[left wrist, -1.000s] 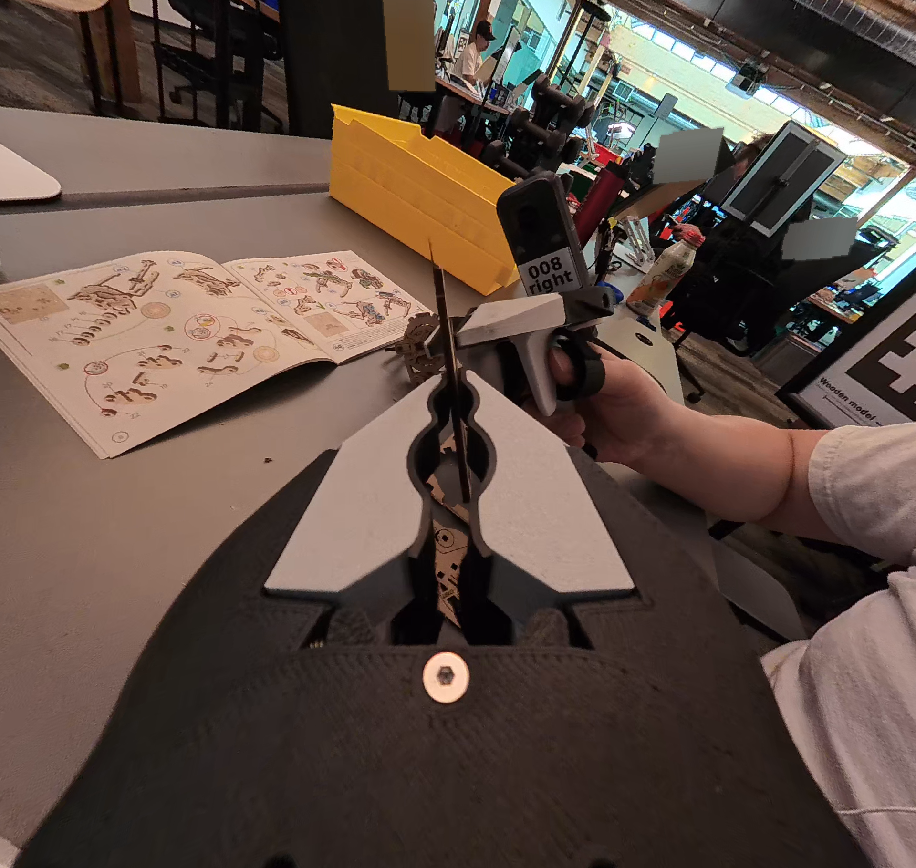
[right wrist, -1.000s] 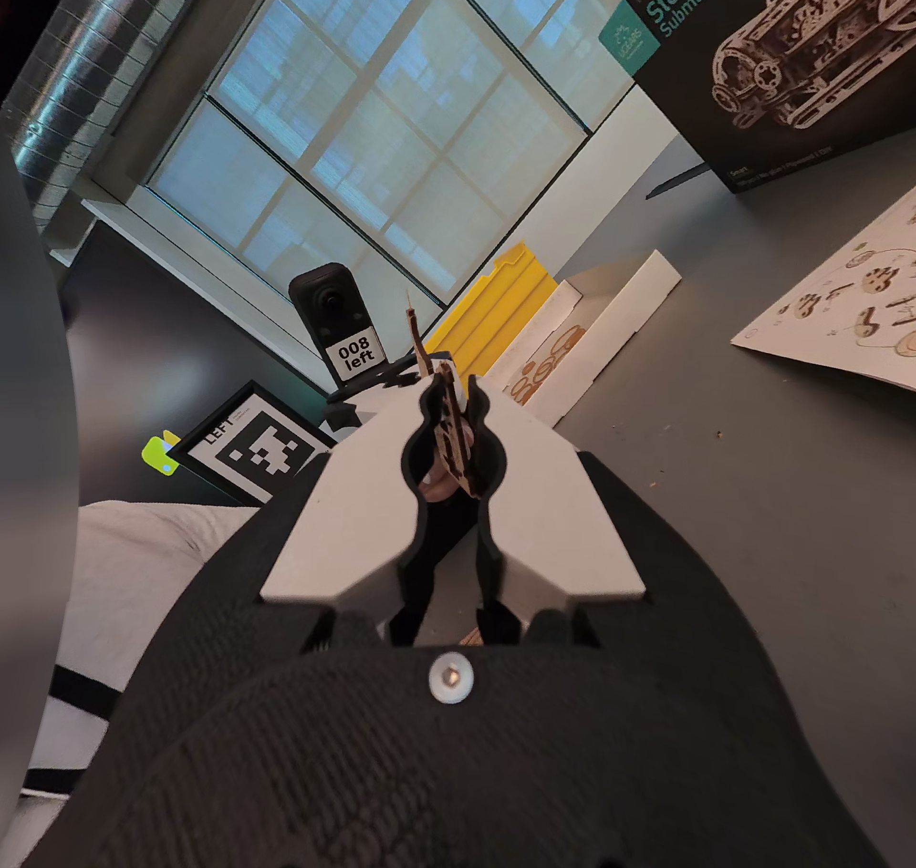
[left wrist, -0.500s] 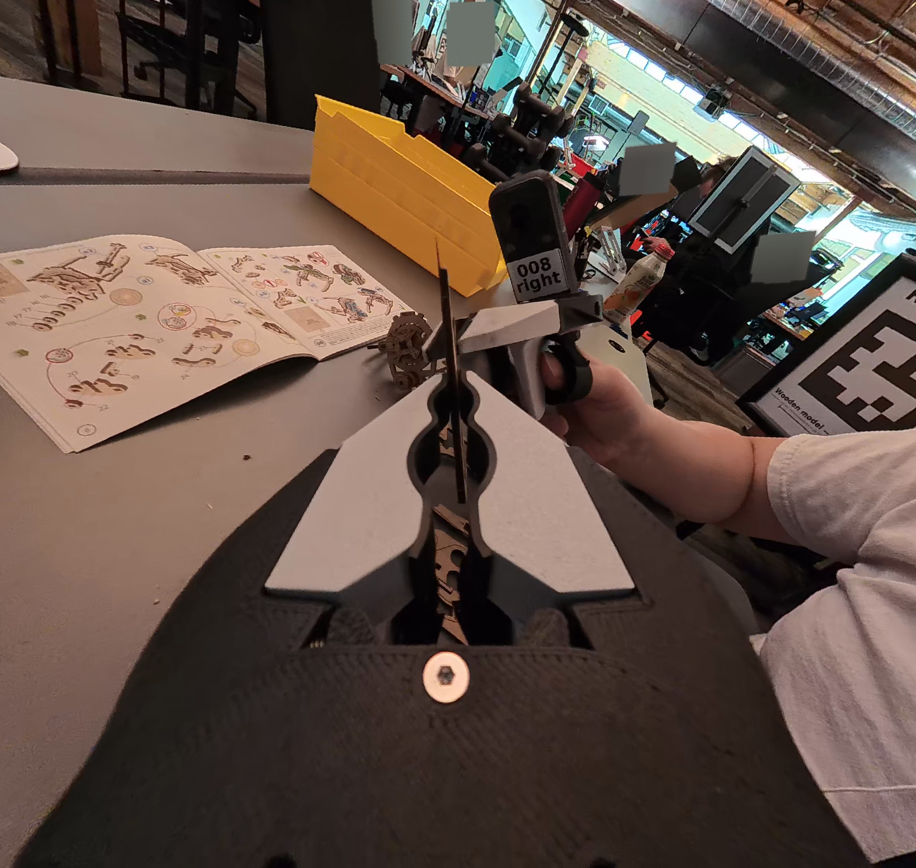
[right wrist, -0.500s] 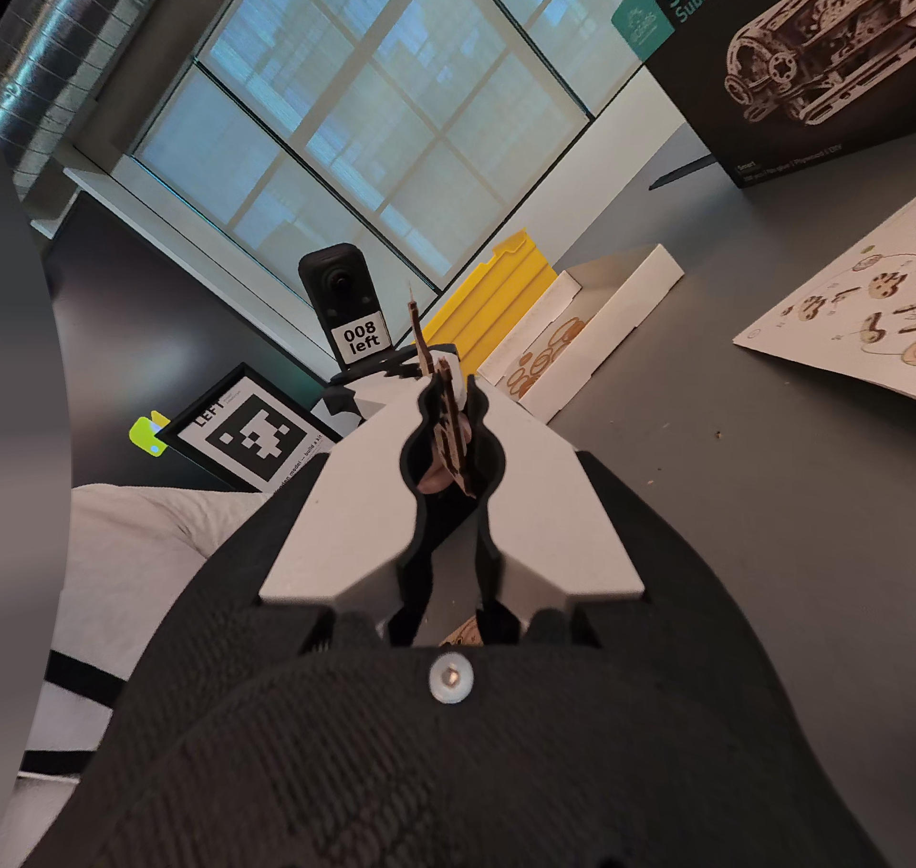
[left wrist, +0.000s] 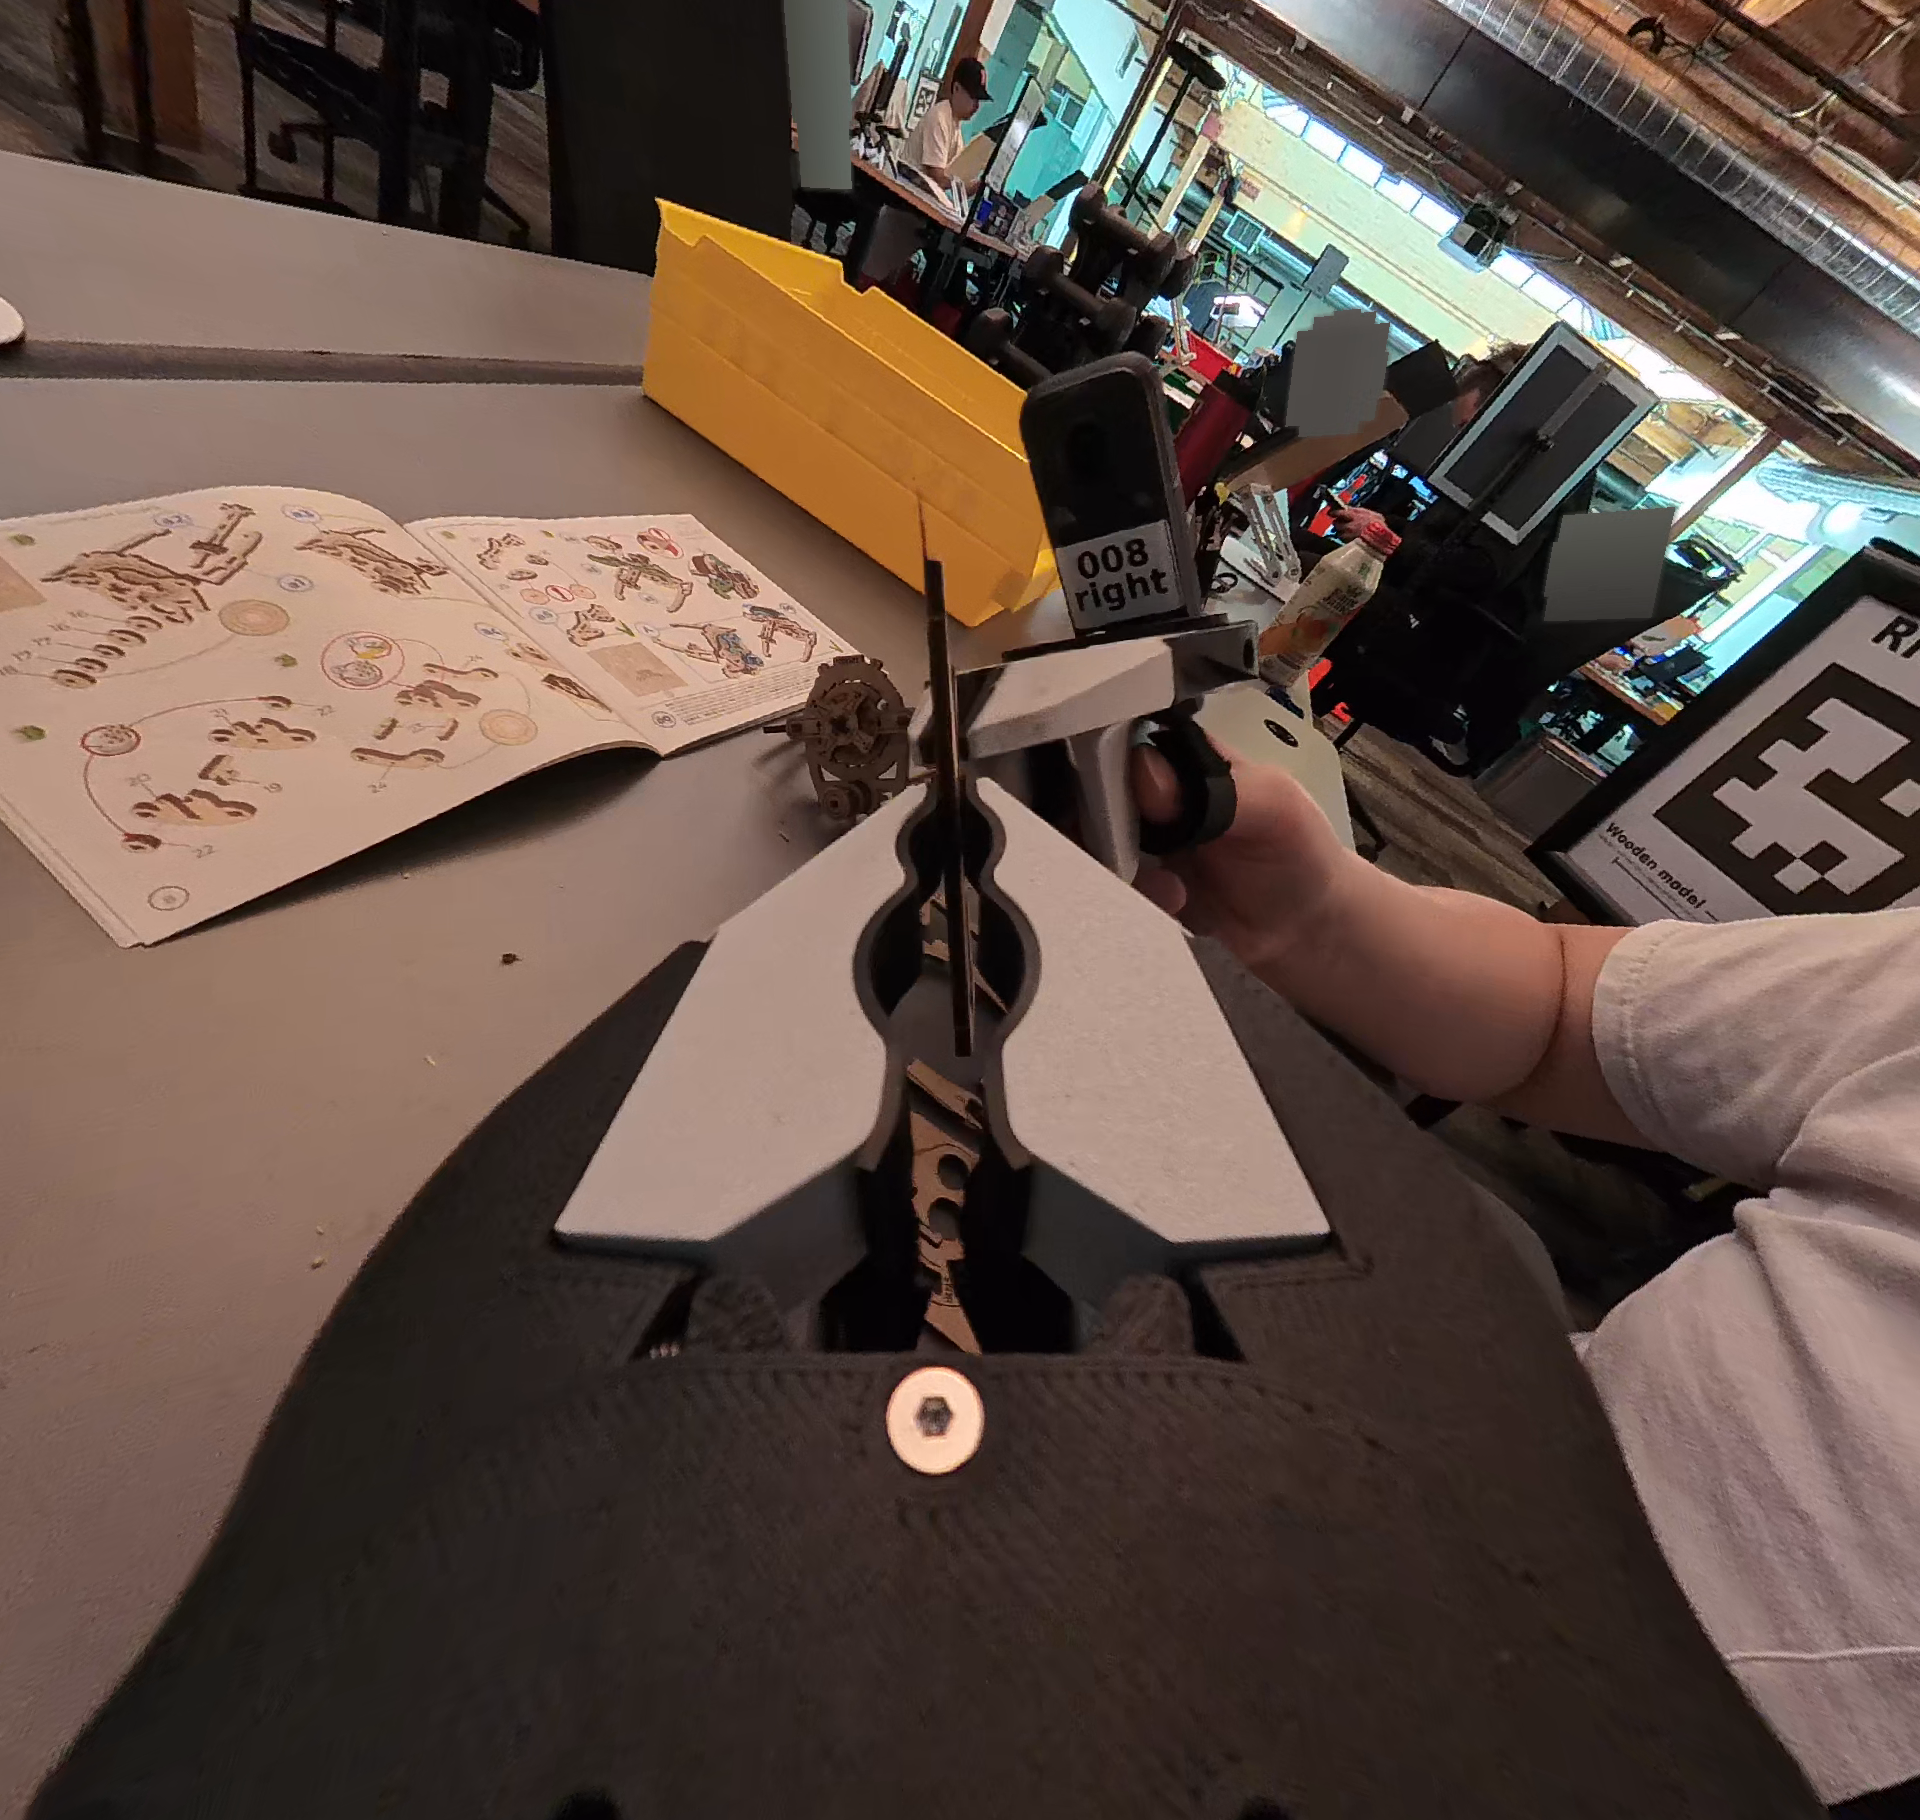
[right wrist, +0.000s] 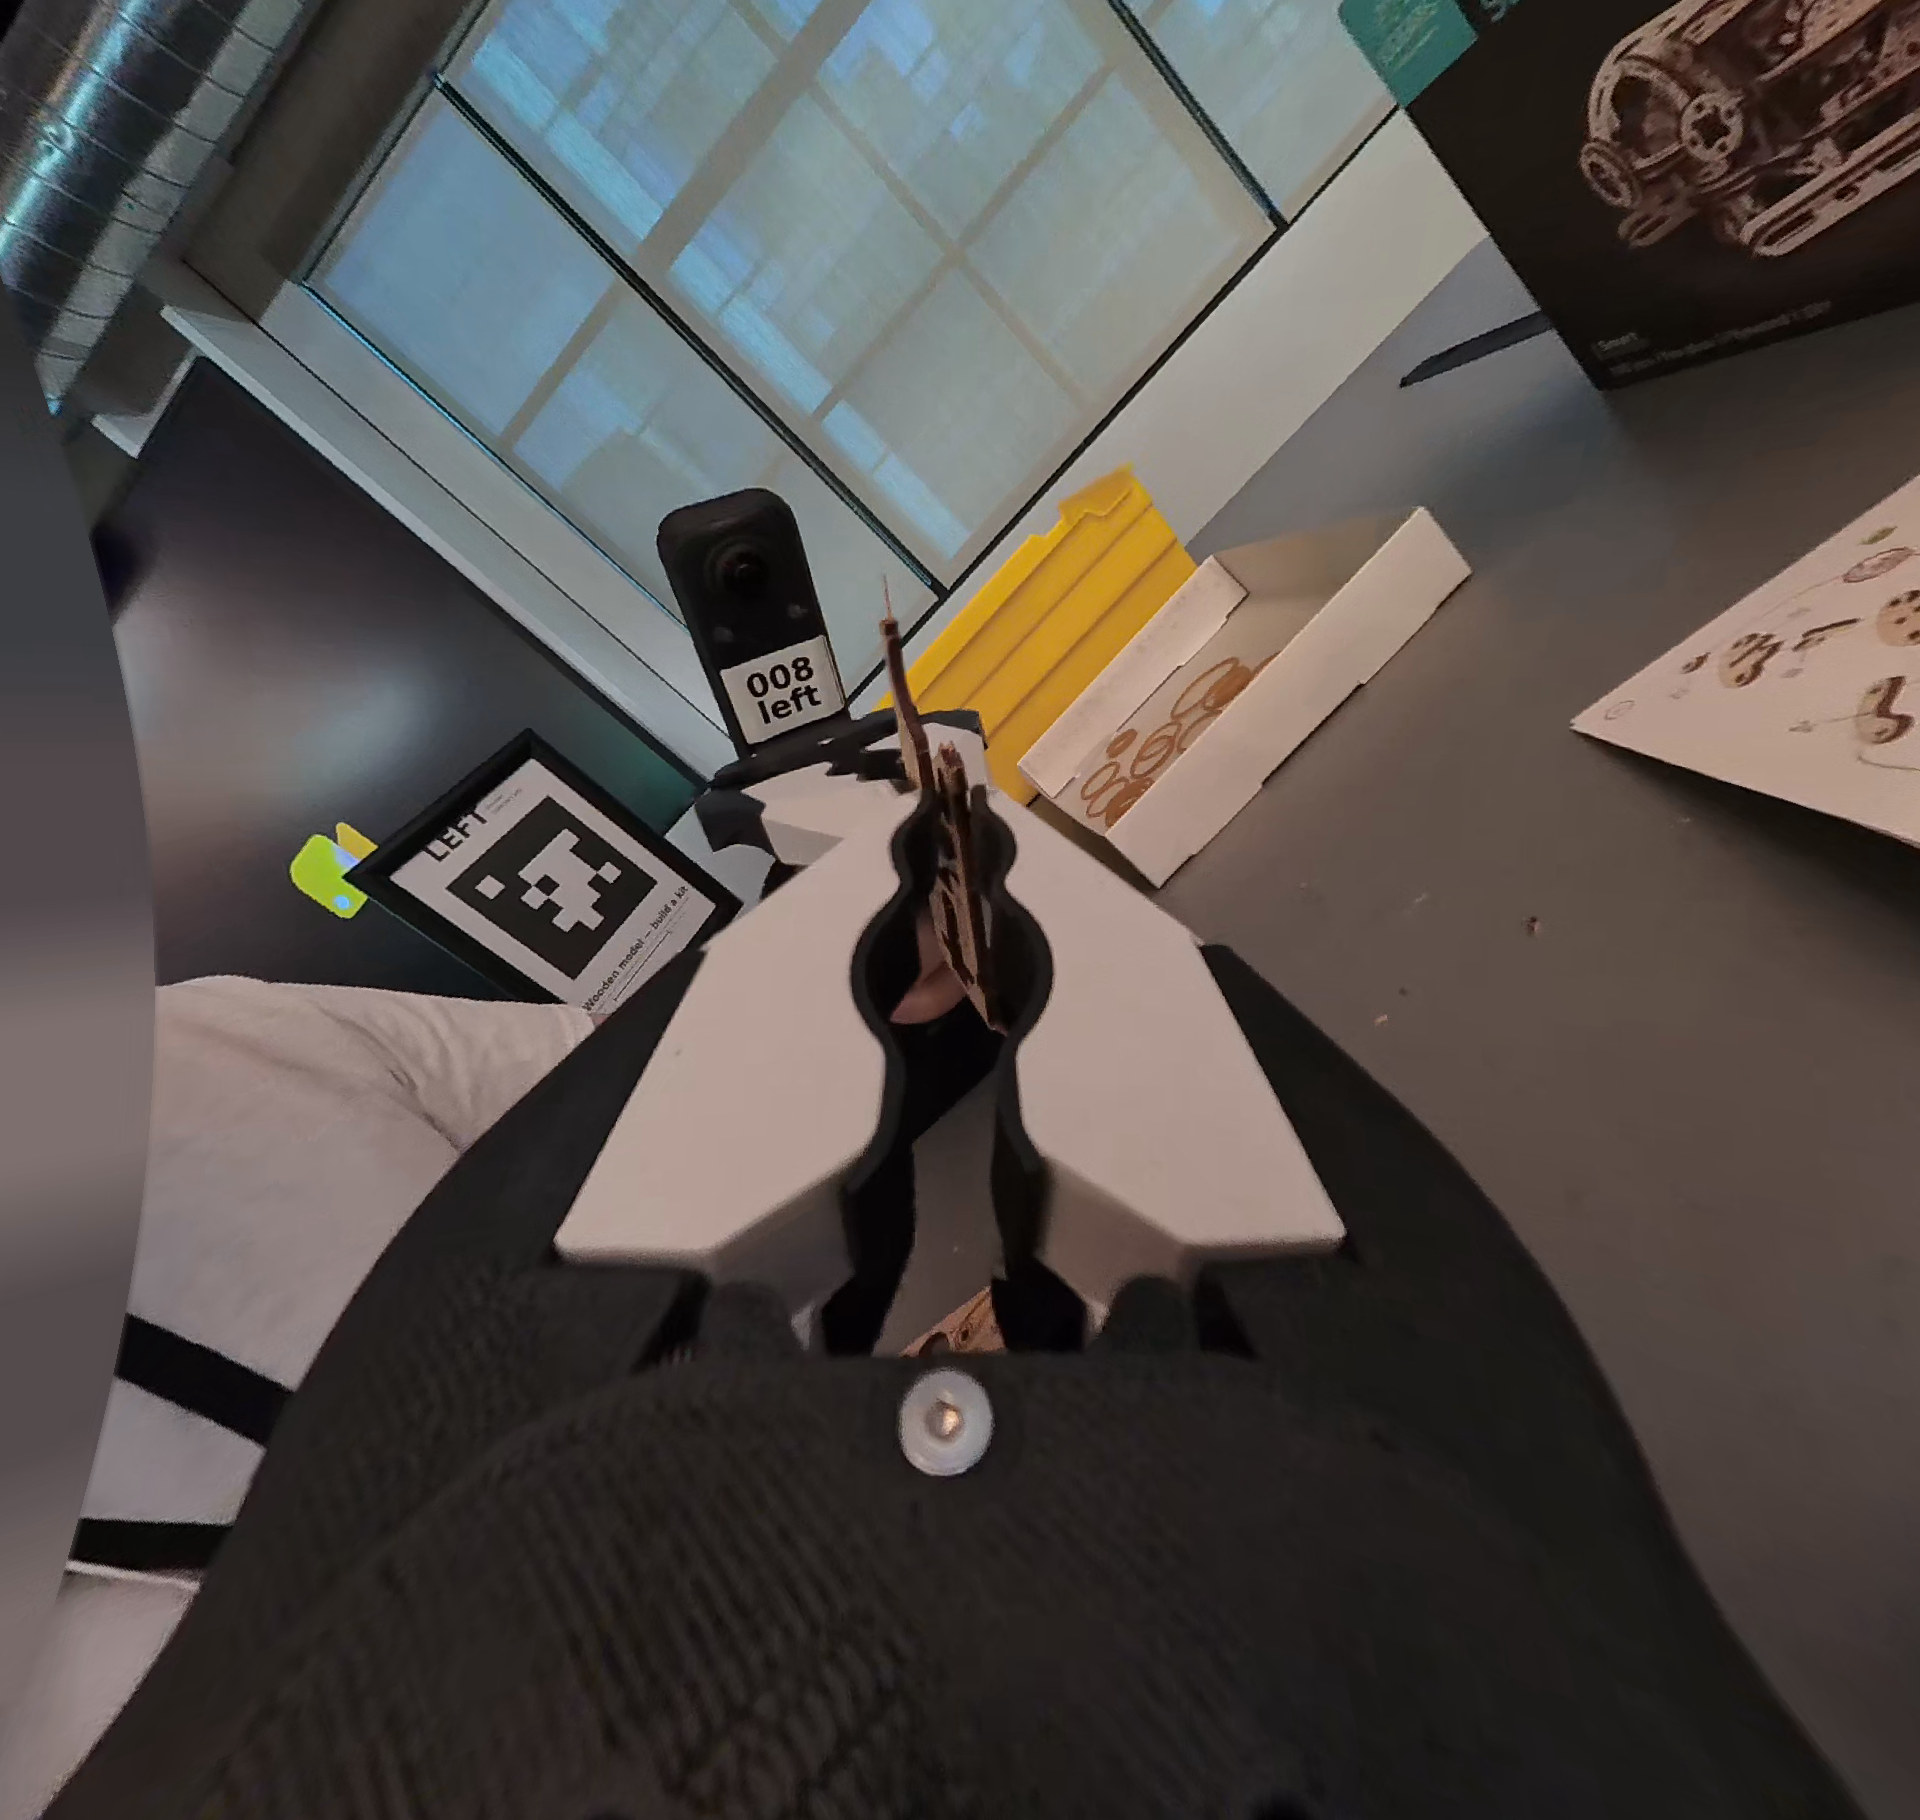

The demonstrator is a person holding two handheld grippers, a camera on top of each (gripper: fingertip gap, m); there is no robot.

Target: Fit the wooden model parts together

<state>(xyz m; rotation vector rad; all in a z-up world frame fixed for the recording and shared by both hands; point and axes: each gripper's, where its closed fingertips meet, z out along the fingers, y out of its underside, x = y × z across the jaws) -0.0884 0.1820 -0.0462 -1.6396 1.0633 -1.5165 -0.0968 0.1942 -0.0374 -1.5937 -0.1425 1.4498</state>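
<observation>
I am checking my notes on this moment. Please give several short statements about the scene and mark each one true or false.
1. The left tool is shut on a thin wooden sheet. True.
2. The right tool is open and holds nothing. False: it is shut on a wooden part.
3. The instruction booklet lies closed. False: it lies open on the table.
4. A small wooden gear assembly stands beside the booklet. True.
5. The yellow bin is on the floor. False: it is on the table.

The left gripper (left wrist: 948, 814) is pinching closed, fingers pointing forward. The right gripper (right wrist: 948, 814) is clamping closed too, tilted, meeting it tip to tip.
</observation>
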